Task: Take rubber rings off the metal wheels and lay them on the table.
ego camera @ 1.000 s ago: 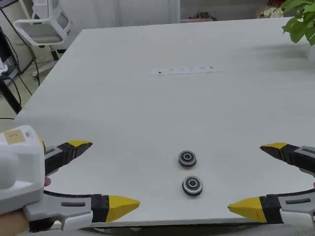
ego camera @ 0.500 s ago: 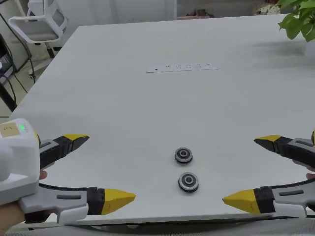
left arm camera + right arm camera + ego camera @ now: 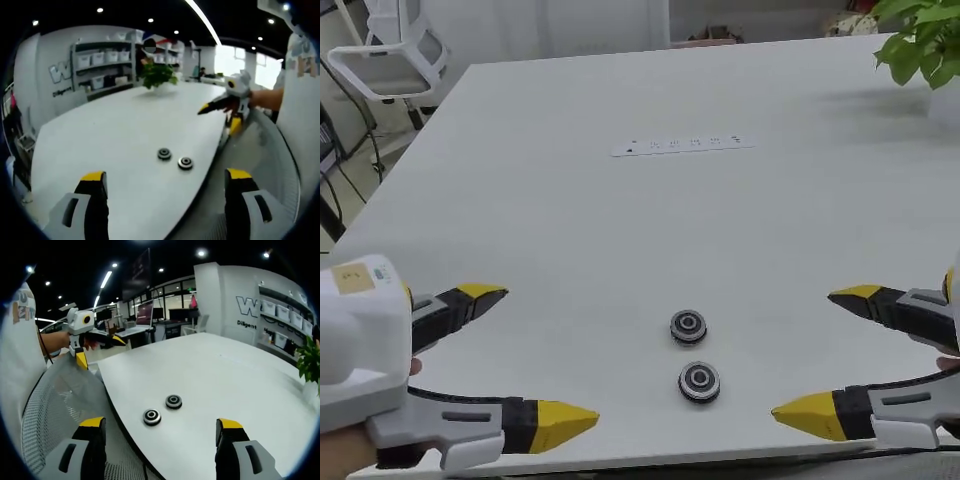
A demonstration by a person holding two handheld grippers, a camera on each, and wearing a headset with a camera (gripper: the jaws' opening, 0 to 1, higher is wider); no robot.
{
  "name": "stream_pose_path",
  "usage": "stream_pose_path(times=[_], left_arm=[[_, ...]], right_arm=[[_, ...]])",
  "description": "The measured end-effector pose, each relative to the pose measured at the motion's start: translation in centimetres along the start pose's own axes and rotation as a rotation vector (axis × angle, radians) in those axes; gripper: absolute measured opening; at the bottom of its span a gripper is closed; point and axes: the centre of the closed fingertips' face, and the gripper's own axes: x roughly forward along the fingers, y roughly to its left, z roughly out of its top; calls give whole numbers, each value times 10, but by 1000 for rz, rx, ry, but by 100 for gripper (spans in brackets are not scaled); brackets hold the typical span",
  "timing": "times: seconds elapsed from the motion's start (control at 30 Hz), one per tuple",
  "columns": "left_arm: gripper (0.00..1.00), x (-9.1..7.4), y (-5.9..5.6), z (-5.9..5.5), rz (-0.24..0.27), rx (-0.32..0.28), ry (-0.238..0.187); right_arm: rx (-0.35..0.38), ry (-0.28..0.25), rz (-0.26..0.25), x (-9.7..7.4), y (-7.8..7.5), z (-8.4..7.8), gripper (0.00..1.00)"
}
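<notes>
Meanwhile, the left gripper (image 3: pixel 551 352) is still hanging wide open and empty over the table's (image 3: pixel 620 220) near edge; little is changing beyond a shift of the camera. Both metal wheels (image 3: pixel 688 327) are lying flat between the grippers, close to that edge, apparently wearing their rubber rings (image 3: pixel 683 383), so removal is not yet starting. The right gripper (image 3: pixel 801 352) is likewise gaping empty. Bare tabletop is stretching beyond, toward the power strip (image 3: pixel 682 146).

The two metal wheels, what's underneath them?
The far wheel and the near wheel lie flat on the white table, apart from each other. The spot beneath each is hidden by the wheel itself.
</notes>
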Motion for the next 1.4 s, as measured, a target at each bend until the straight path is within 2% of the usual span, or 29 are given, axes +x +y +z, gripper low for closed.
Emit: stream_pose_path(times=[0.2, 0.37, 0.57, 1.33, 1.4], left_arm=[[99, 0, 3, 0, 3, 3, 4], [99, 1, 5, 1, 4, 1, 0], [99, 1, 6, -1, 4, 2, 5], [96, 1, 9, -3, 10, 22, 13], [91, 0, 6, -3, -12, 10, 12]], right_arm=[[-11, -7, 0, 1, -1, 1, 93], [-19, -15, 8, 4, 0, 3, 99], [-22, -10, 11, 6, -1, 2, 96], [-11, -13, 14, 6, -3, 1, 97], [-12, -12, 15, 6, -3, 2, 97]])
